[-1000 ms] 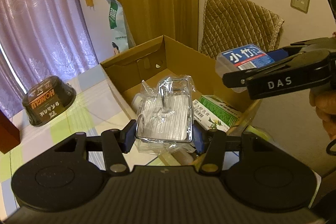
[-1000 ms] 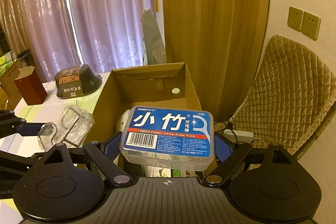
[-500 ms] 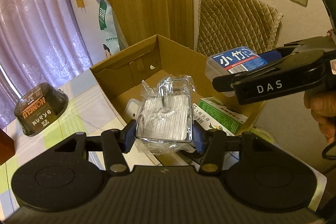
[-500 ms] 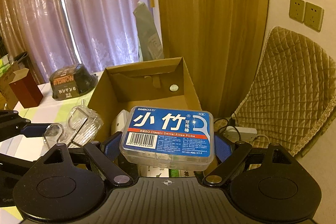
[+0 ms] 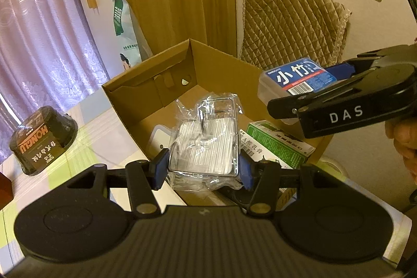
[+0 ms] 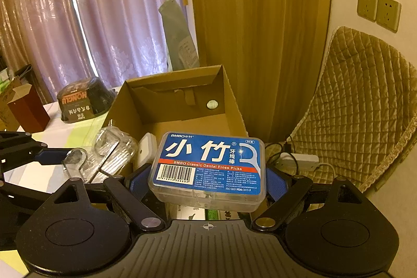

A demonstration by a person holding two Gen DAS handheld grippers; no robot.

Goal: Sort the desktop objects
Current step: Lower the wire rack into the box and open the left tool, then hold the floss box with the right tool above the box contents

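My left gripper (image 5: 203,168) is shut on a chrome wire rack in a clear plastic bag (image 5: 206,140), held over the near part of an open cardboard box (image 5: 146,85). My right gripper (image 6: 208,179) is shut on a clear box of dental floss picks (image 6: 208,166) with a blue label, above the box's near right side. From the left wrist view that floss box (image 5: 297,80) hangs over the box's right wall, with the right gripper (image 5: 338,106) behind it. The bagged rack (image 6: 109,158) also shows at the left of the right wrist view.
Inside the cardboard box lie a green and white carton (image 5: 276,142) and a white object (image 6: 146,150). A black instant noodle bowl (image 5: 43,140) stands on the checked tablecloth to the left, near a dark red box (image 6: 28,111). A quilted chair (image 6: 359,106) and a power strip (image 6: 299,160) sit right.
Both grippers have moved forward and closer over the cardboard box, each still holding its object. The noodle bowl has slid left in the left wrist view.
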